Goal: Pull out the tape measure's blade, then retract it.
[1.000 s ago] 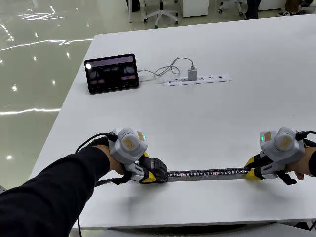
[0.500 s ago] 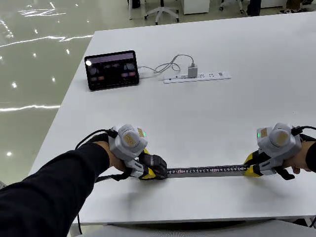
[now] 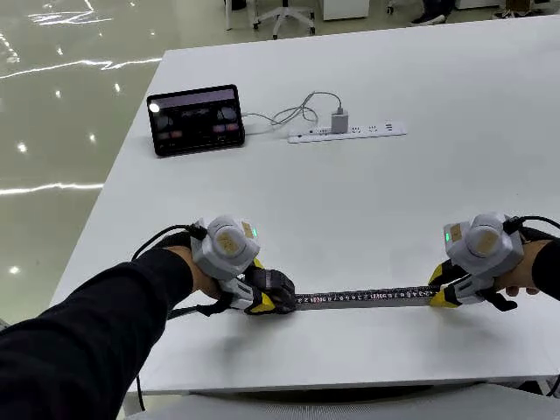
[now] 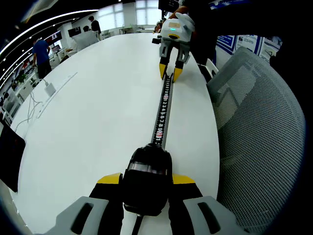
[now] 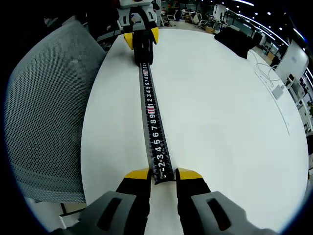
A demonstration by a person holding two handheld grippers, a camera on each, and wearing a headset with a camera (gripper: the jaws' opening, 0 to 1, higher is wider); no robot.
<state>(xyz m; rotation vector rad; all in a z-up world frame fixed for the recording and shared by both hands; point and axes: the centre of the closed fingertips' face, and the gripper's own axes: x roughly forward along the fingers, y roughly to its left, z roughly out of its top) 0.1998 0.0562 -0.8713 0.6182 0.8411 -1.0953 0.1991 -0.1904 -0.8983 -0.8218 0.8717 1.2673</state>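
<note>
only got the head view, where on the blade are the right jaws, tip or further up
observer: At the very tip. In the right gripper view the right gripper pinches the blade near the 2 mark.
operator: is the case held square on the left
observer: Yes, the black tape measure case sits centred between the left gripper's yellow jaws.
operator: anyone nearby
observer: A person in blue stands beyond the table.
</note>
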